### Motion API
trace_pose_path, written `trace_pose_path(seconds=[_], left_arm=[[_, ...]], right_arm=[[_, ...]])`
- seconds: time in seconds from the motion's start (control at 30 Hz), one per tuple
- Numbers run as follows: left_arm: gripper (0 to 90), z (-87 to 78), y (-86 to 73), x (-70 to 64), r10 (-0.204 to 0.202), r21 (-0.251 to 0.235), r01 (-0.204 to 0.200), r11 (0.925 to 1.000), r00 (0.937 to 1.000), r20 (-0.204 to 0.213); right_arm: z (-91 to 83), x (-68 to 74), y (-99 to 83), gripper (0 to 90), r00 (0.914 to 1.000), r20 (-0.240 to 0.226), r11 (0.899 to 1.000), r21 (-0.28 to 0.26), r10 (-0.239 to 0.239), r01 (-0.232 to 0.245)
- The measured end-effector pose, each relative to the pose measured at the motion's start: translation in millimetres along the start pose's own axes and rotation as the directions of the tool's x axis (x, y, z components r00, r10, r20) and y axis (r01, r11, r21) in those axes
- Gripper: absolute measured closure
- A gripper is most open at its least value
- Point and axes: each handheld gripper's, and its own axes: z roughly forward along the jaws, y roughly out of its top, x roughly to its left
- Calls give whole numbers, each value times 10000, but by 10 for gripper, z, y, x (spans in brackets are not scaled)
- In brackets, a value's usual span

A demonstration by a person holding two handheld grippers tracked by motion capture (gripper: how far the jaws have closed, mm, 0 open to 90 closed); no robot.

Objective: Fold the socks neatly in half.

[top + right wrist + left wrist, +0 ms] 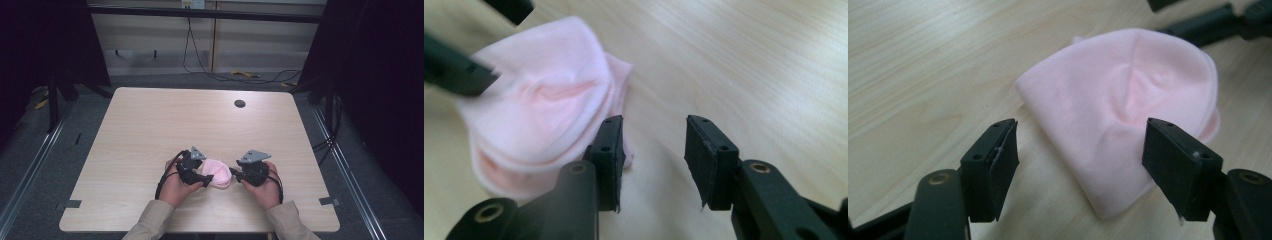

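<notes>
Pink cloth [216, 173], small and folded into a rounded wedge, lying flat near the front edge of a pale wooden table [150, 125], between two hand-held grippers. Left gripper [204, 181] at the cloth's left side, jaws spread wide and straddling the folded corner, holding nothing. Right gripper [234, 174] just beside the cloth's right edge, jaws parted with bare table between them, one jaw at or nearly against the layered hem; contact hard to judge from the blurred close view. Same cloth in the left gripper view [1128, 115], soft and creased at its middle, and in the right gripper view [544, 115], showing two or three stacked layers at the near edge. A hand [175, 187] behind each tool, sleeves entering from below. Dark round hole [240, 103] far up the tabletop.

Likely risks from here: pinching a single top layer and pulling the fold open; closing on bare wood beside the hem and missing; dragging the light fabric sideways instead of lifting it.
</notes>
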Motion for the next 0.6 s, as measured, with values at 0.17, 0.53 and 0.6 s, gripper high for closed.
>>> trace_pose_path(seconds=[0.17, 0.53, 0.6], left_arm=[[304, -27, -44, -10, 1, 43, -1, 10000, 10000, -27], [301, -171, -106, 66, -304, -492, 288, 9984, 9990, -318], [301, -176, -102, 77, -413, -570, 393, 9976, 9985, -346]], right_arm=[[165, -38, 103, 555, 9998, 180, 10000, -37, 47, -46], [-78, -71, 38, 503, 9938, -337, 9894, -967, 1059, -1087], [-121, -16, 35, 490, 9920, -633, 9872, -1099, 1088, -1153]])
